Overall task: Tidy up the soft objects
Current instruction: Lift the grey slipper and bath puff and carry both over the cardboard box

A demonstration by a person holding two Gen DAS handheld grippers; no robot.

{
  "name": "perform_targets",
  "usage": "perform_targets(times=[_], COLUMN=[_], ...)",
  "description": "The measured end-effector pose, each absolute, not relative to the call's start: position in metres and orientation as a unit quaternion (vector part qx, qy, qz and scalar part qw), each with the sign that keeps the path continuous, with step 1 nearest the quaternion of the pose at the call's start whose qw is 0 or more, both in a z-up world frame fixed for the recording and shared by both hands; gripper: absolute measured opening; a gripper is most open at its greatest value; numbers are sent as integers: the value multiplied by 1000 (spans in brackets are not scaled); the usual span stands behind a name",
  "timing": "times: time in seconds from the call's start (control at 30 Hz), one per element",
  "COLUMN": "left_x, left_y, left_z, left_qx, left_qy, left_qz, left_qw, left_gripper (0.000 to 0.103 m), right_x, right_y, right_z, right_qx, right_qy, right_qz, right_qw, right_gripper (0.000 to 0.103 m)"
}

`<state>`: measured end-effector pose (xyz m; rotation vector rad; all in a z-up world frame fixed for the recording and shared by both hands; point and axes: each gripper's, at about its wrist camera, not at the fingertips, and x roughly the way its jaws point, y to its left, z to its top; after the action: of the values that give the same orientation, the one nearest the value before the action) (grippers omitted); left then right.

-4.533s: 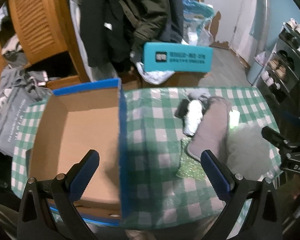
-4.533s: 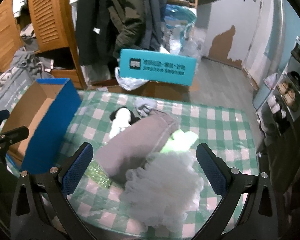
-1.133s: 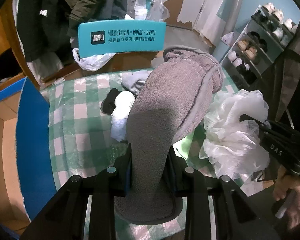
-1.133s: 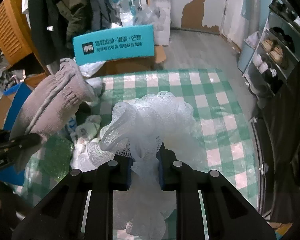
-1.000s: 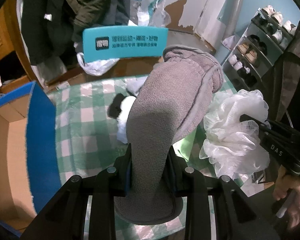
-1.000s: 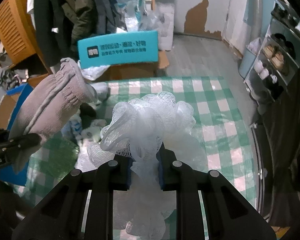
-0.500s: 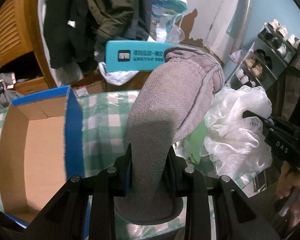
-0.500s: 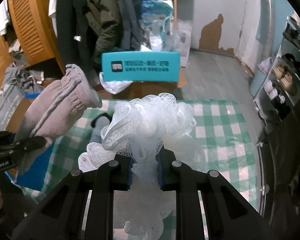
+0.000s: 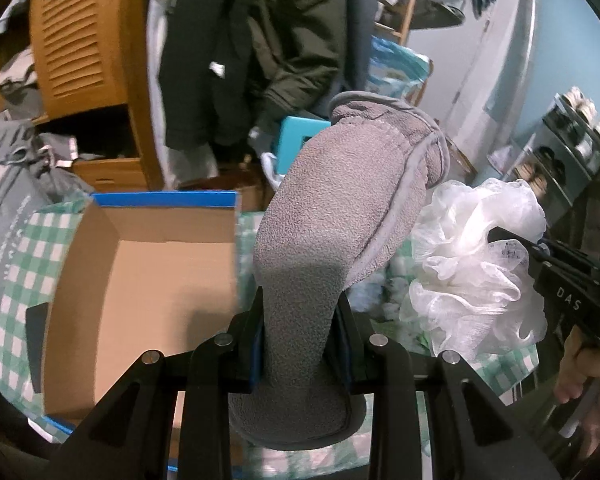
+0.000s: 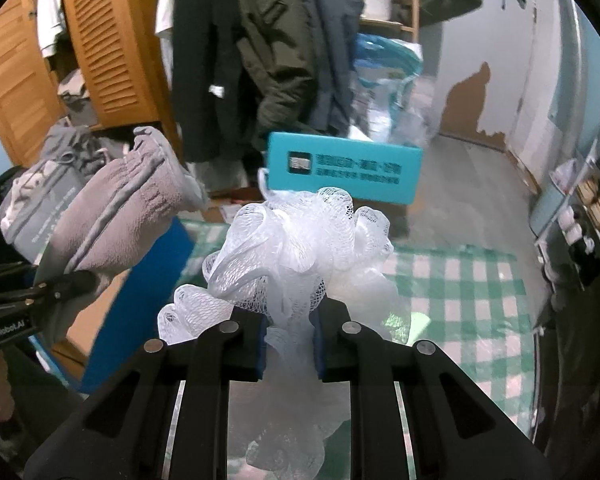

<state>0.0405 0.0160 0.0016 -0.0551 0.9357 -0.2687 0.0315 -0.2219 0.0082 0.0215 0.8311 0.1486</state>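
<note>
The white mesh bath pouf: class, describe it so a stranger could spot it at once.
Find the green checked tablecloth with the open cardboard box. Above it, the right gripper pinches the bath pouf: frilly, see-through white netting, unlike the solid grey fleece slipper beside it.

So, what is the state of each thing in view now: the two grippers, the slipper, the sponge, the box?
Left gripper: shut on the slipper.
Right gripper: shut on the sponge.
Slipper: held up, off the table.
Sponge: held up, bunched between the pads.
Box: open, nothing seen inside.
</note>
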Motion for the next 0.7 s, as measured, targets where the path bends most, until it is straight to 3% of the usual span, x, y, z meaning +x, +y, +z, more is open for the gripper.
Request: perform_targets(times=[0.7], left_x=[36], left_y=[132], left_z=[-15], left_qx=[-75], left_qy=[446], left_qz=[-24], left_qw=[892], left_gripper=[29], right_x=[75], right_y=[-85], right_z=[27], right_qx=[-27], right_qy=[395], right_qz=[164], right_qw=[903], right_gripper=[15])
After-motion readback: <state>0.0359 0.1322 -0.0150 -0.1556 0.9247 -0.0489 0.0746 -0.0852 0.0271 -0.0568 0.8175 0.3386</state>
